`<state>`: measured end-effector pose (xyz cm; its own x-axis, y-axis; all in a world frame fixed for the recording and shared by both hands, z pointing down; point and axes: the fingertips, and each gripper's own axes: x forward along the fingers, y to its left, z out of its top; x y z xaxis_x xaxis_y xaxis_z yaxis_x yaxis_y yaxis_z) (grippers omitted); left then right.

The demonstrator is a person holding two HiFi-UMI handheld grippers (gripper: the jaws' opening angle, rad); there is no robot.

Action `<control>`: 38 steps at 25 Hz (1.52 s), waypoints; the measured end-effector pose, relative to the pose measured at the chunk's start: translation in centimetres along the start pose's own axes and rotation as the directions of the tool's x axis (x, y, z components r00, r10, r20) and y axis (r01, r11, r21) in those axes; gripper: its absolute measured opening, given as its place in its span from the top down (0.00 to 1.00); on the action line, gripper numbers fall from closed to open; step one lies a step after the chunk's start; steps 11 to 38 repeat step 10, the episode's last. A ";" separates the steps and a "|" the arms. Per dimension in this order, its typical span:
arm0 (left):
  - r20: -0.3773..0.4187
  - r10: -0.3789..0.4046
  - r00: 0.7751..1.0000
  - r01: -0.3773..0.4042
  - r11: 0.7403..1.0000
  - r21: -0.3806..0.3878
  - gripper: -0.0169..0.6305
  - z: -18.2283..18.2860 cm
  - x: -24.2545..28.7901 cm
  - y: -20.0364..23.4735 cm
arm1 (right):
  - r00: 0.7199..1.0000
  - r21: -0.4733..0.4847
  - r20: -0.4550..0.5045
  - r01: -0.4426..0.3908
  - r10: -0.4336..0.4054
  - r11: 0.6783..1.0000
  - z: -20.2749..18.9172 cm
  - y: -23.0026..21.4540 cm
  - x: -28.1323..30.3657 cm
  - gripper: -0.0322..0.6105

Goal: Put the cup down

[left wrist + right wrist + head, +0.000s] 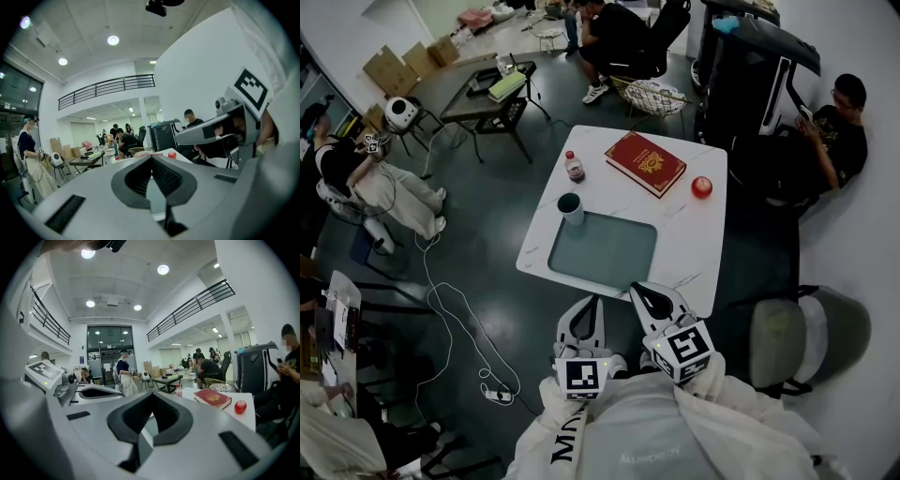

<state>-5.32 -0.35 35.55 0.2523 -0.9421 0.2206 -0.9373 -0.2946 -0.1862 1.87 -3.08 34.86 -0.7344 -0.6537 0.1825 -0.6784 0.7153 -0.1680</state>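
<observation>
Both grippers are held low at the 6 o'clock edge of the head view, side by side over the person's light sleeves, pointing toward the white surface (689, 253).

Left gripper (594, 302): in its own view the fingers (176, 177) are pressed together with nothing between them. It is empty.

Right gripper (636, 289): in its own view the fingers (171, 417) are likewise together, and nothing is held. Its tips sit just above the near edge of the surface.

Cup (570, 207): it stands upright at the 10 o'clock corner of the grey-green tray (605, 251), well apart from both grippers. It overlaps the tray's rim (whether its base rests on the tray or on the surface beside it cannot be told).

Other items on the surface:
- A bottle (574, 167) with a red cap stands upright at 12 o'clock from the cup, near it but not touching.
- A red book (644, 163) lies flat at 1 o'clock from the tray.
- A red ball (701, 187) lies at 4 o'clock from the book, just beside its corner.

A stool (787, 333) stands on the floor at 3 o'clock from the right gripper.
</observation>
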 end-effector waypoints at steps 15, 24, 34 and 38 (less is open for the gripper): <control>-0.002 -0.008 1.000 0.008 1.000 0.003 0.96 -0.1 0.1 -0.6 | 1.000 0.010 -0.002 0.010 -0.010 1.000 -0.3 -0.5 -0.4 0.94; -0.002 -0.008 1.000 0.008 1.000 0.003 0.96 -0.1 0.1 -0.6 | 1.000 0.010 -0.002 0.010 -0.010 1.000 -0.3 -0.5 -0.4 0.94; -0.002 -0.008 1.000 0.008 1.000 0.003 0.96 -0.1 0.1 -0.6 | 1.000 0.010 -0.002 0.010 -0.010 1.000 -0.3 -0.5 -0.4 0.94; -0.002 -0.008 1.000 0.008 1.000 0.003 0.96 -0.1 0.1 -0.6 | 1.000 0.010 -0.002 0.010 -0.010 1.000 -0.3 -0.5 -0.4 0.94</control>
